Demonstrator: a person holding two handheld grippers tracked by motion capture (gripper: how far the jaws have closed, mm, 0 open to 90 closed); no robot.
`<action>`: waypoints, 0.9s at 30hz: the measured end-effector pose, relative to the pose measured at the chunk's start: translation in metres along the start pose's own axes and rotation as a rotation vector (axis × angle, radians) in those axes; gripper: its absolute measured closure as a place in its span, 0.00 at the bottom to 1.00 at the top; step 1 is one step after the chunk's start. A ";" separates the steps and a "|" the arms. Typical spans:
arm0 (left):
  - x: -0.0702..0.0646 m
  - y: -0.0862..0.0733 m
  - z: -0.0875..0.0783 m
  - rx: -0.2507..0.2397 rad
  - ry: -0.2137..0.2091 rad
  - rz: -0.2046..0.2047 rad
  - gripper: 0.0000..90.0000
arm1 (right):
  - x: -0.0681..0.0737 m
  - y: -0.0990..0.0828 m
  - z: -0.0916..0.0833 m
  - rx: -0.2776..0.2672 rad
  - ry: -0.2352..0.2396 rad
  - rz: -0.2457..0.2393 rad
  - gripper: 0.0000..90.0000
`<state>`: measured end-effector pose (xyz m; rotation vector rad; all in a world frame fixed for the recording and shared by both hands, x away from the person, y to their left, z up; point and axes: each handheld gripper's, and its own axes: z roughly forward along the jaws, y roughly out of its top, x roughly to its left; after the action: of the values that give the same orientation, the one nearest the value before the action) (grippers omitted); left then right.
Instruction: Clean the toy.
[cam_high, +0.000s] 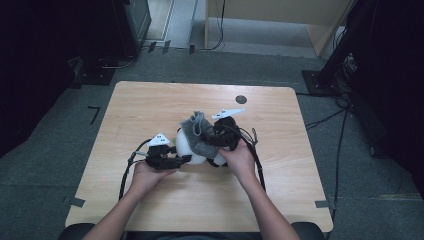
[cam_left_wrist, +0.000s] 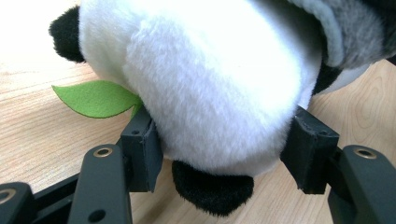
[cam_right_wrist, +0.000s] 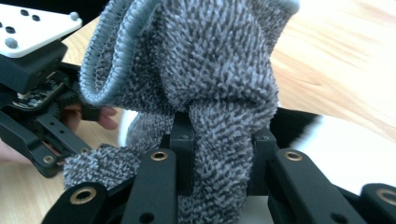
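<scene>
Wooden desk (cam_high: 150, 105), rounded corners, dark carpet on all sides; wide bare board left, right and toward the far edge. Small dark round spot (cam_high: 241, 99) near the far edge, well apart from the work. Both forearms in from the near edge.

Panda plush (cam_high: 192, 150) lying near desk centre, slightly nearer the near edge, white body on the board. In the left gripper view, black paw (cam_left_wrist: 212, 189) low between the jaws, black ear or paw (cam_left_wrist: 65, 35) at top left, green felt leaf (cam_left_wrist: 93, 98) sticking out flat over the wood beside the near pad.

Grey knit cloth (cam_high: 196, 131), ribbed hem, draped over the plush's far side and bunched upward.

Left gripper (cam_high: 182, 159) at the plush's left end, level with the desk; jaws clamped on the white body, pads sunk into the fur on both sides. Free board behind and left of it.

Right gripper (cam_high: 216, 140) at the plush's right, angled in; jaws pinched tight on a fold of the grey cloth, fabric rising above the pads. In the right gripper view, left gripper close at left, just beside the cloth's hem; open wood to the right.
</scene>
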<state>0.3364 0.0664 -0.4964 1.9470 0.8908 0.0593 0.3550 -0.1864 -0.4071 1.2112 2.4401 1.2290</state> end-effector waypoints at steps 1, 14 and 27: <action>0.000 0.000 0.000 -0.002 -0.002 -0.002 0.42 | -0.003 -0.001 -0.004 -0.007 -0.008 0.005 0.79; 0.001 0.002 0.000 0.006 -0.007 -0.007 0.42 | -0.031 -0.018 -0.038 -0.056 -0.016 0.076 0.78; 0.003 0.004 0.000 0.015 -0.017 -0.015 0.42 | -0.058 -0.035 -0.065 -0.080 -0.041 0.144 0.79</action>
<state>0.3404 0.0671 -0.4936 1.9521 0.8971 0.0268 0.3429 -0.2794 -0.4017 1.3952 2.2862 1.3112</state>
